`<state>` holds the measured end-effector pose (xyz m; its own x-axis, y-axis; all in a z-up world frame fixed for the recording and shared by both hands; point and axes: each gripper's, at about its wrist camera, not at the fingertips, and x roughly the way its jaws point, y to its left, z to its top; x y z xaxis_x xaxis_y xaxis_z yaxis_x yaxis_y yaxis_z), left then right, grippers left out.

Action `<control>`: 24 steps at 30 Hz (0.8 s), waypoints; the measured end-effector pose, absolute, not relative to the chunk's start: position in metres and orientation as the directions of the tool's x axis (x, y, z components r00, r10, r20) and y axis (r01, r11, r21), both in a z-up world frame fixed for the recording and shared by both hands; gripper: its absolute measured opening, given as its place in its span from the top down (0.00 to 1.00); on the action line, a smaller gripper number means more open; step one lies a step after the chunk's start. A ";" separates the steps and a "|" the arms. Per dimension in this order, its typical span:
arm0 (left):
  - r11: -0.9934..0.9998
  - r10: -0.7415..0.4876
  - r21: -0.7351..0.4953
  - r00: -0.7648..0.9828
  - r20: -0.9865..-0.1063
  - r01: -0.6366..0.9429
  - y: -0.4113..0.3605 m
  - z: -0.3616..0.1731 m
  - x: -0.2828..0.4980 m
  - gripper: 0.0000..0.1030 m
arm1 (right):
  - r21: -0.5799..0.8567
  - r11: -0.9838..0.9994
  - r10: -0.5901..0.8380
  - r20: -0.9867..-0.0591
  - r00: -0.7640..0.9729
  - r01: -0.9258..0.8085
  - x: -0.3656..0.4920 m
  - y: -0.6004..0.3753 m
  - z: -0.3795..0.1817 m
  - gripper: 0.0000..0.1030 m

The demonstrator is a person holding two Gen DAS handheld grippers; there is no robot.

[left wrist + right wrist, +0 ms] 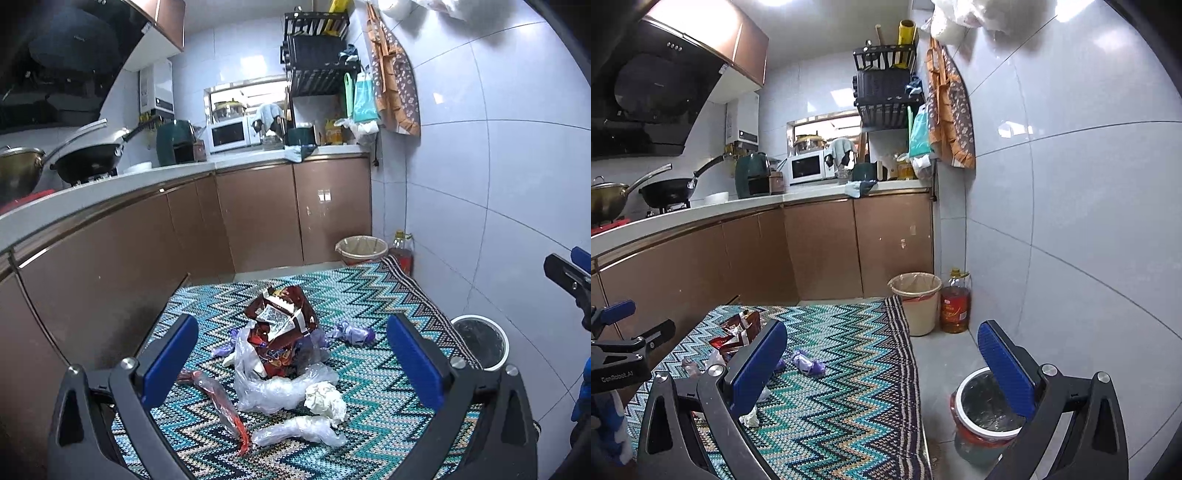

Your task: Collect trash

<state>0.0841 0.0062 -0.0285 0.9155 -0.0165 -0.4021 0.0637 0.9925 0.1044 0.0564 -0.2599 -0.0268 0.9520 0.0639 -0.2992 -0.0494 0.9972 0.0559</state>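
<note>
A pile of trash lies on the zigzag rug: a dark red snack bag, clear plastic bags, a crumpled white tissue, a red wrapper and a purple wrapper. My left gripper is open and empty, above and in front of the pile. My right gripper is open and empty, over the rug's right edge. The purple wrapper and snack bag show left of it. A white-rimmed bin with a black liner stands on the floor under the right finger; it also shows in the left wrist view.
Brown kitchen cabinets run along the left and back. A beige lined bucket and an oil bottle stand in the far corner. A tiled wall bounds the right. The rug covers most of the floor.
</note>
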 end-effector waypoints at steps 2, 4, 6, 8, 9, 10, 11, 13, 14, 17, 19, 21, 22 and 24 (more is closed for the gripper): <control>0.993 -0.019 0.100 0.910 -0.415 0.066 0.009 -0.032 0.091 0.00 | 0.055 0.996 0.078 -0.318 0.945 -0.064 0.066 -0.256 -0.029 0.00; 0.994 -0.022 0.089 0.902 -0.431 0.066 0.016 -0.037 0.098 0.00 | 0.049 0.995 0.096 -0.337 0.937 -0.085 0.076 -0.251 -0.033 0.00; 0.994 -0.025 0.085 0.896 -0.444 0.070 0.023 -0.043 0.104 0.00 | 0.037 0.993 0.118 -0.356 0.927 -0.112 0.085 -0.244 -0.037 0.00; 0.994 -0.026 0.079 0.888 -0.459 0.069 0.033 -0.050 0.109 0.00 | 0.028 0.989 0.143 -0.375 0.916 -0.143 0.096 -0.237 -0.042 0.00; 0.995 -0.026 0.075 0.885 -0.466 0.069 0.038 -0.053 0.111 0.00 | 0.027 0.987 0.156 -0.384 0.910 -0.157 0.100 -0.234 -0.044 0.00; 0.996 -0.023 0.069 0.879 -0.476 0.064 0.046 -0.058 0.114 0.00 | 0.027 0.984 0.171 -0.395 0.903 -0.175 0.106 -0.230 -0.047 0.00; 0.996 -0.016 0.069 0.875 -0.484 0.056 0.052 -0.062 0.115 0.00 | 0.027 0.982 0.180 -0.402 0.898 -0.185 0.109 -0.228 -0.050 0.00; 0.997 -0.006 0.061 0.864 -0.503 0.042 0.067 -0.070 0.118 0.01 | 0.029 0.977 0.202 -0.427 0.881 -0.211 0.121 -0.221 -0.058 0.02; 0.998 -0.001 0.052 0.857 -0.515 0.033 0.077 -0.075 0.120 0.01 | 0.031 0.974 0.216 -0.439 0.872 -0.225 0.126 -0.218 -0.062 0.06; 1.000 0.005 0.020 0.839 -0.545 0.006 0.100 -0.087 0.122 0.01 | 0.040 0.962 0.255 -0.481 0.839 -0.269 0.146 -0.207 -0.073 0.22; 1.000 0.011 0.001 0.821 -0.571 -0.013 0.116 -0.099 0.121 0.02 | 0.043 0.952 0.282 -0.512 0.811 -0.304 0.159 -0.198 -0.082 0.33; 0.999 0.004 -0.023 0.800 -0.600 -0.022 0.127 -0.109 0.123 0.02 | 0.045 0.942 0.304 -0.537 0.787 -0.333 0.171 -0.189 -0.091 0.40; 0.999 0.000 -0.035 0.788 -0.615 -0.027 0.132 -0.115 0.125 0.02 | 0.049 0.935 0.318 -0.554 0.770 -0.352 0.179 -0.184 -0.096 0.41; 0.998 -0.002 -0.051 0.765 -0.644 -0.040 0.142 -0.126 0.130 0.04 | 0.057 0.924 0.339 -0.577 0.743 -0.378 0.191 -0.175 -0.105 0.44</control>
<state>0.1304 0.1419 -0.1260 0.7653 -0.0021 -0.6437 -0.0405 0.9979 -0.0514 0.1909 -0.1754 -0.1045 0.7428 0.3395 -0.5770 -0.3779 0.9241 0.0572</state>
